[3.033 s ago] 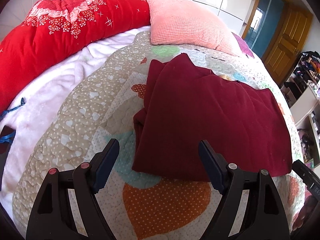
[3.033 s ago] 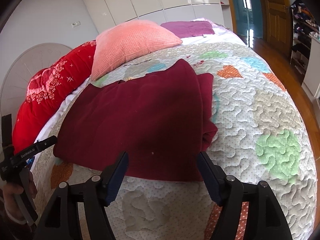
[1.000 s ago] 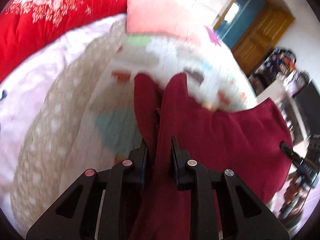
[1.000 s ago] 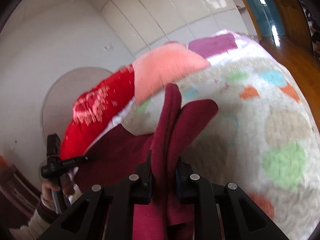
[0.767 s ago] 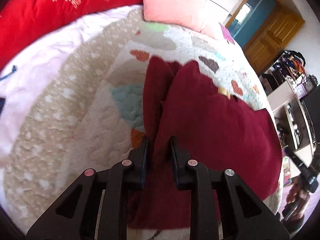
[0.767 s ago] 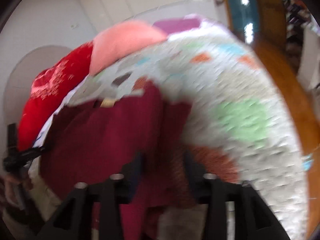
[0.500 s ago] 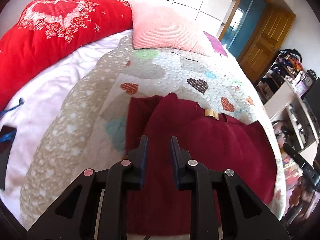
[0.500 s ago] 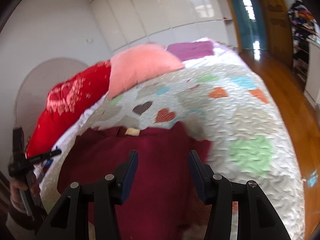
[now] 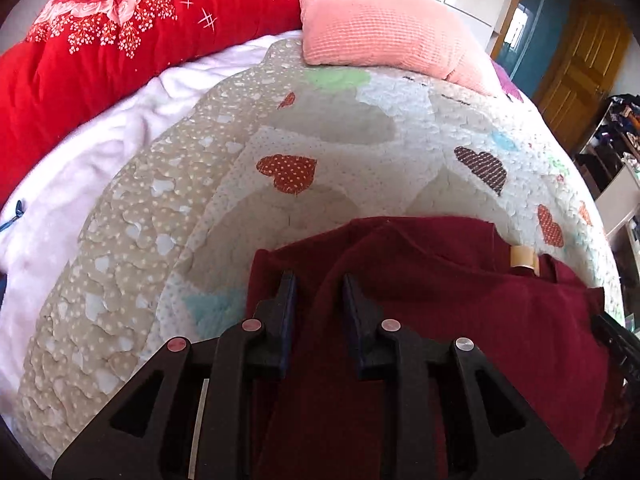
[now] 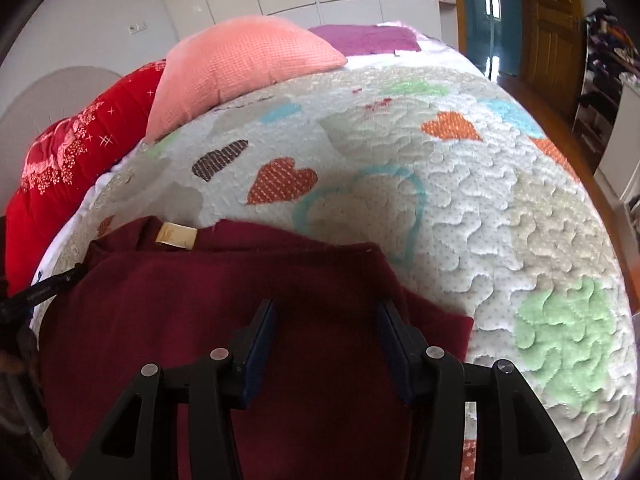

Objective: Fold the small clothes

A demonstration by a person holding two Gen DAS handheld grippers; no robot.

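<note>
We see the maroon garment (image 9: 460,300) on the quilt (image 9: 340,152); left gripper (image 9: 318,294) narrowly parted, just opening, a fold between its jaws, right gripper (image 10: 326,322) wide above it.

A heart-patterned quilted bed (image 9: 360,152) carries a maroon garment (image 10: 200,320) and pink pillow (image 9: 380,32).

The left hand-held gripper (image 9: 318,292) pointed steeply downward, its black jaws a narrow gap apart after just easing wider, with a ridge of dark red knit cloth (image 9: 440,304) lying between them, seemingly unpinched. The right hand-held gripper (image 10: 326,320) also tilted steeply down, its jaws having just parted, standing well apart above the cloth, gripping nothing.
</note>
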